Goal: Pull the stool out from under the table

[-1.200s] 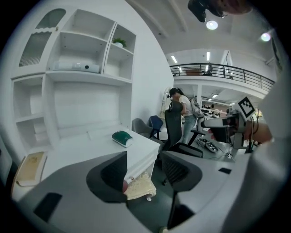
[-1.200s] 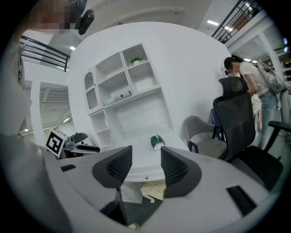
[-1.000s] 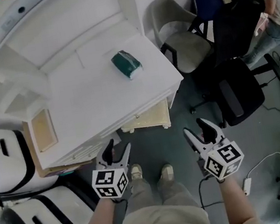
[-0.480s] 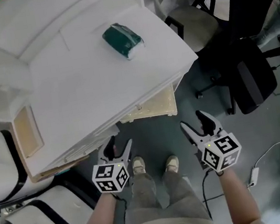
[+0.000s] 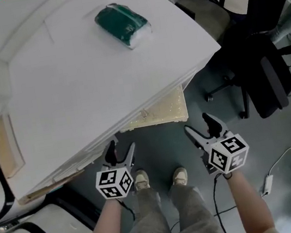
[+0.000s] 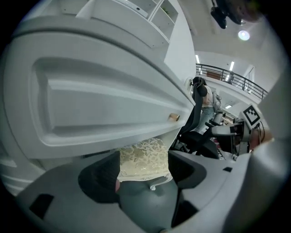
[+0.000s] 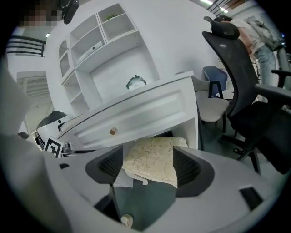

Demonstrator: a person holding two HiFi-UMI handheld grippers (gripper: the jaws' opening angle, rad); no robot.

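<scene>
Bring left gripper (image 5: 121,149) and right gripper (image 5: 199,126), jaws just opening, spread and empty, onto stool (image 5: 157,112) seat's sides, presumably graspable, beneath table (image 5: 101,82) front edge.

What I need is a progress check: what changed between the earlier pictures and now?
The left claw and right claw have come down toward the stool, and both have just been opening; the stool shows beyond each claw's open jaws, untouched. Nothing was taken or let go. The stool stays under the table; the green pack stays on top.

i'm in an office: black swivel chairs (image 5: 269,77) beside the white desk (image 5: 101,82), open white shelves (image 7: 113,28) behind it.
</scene>
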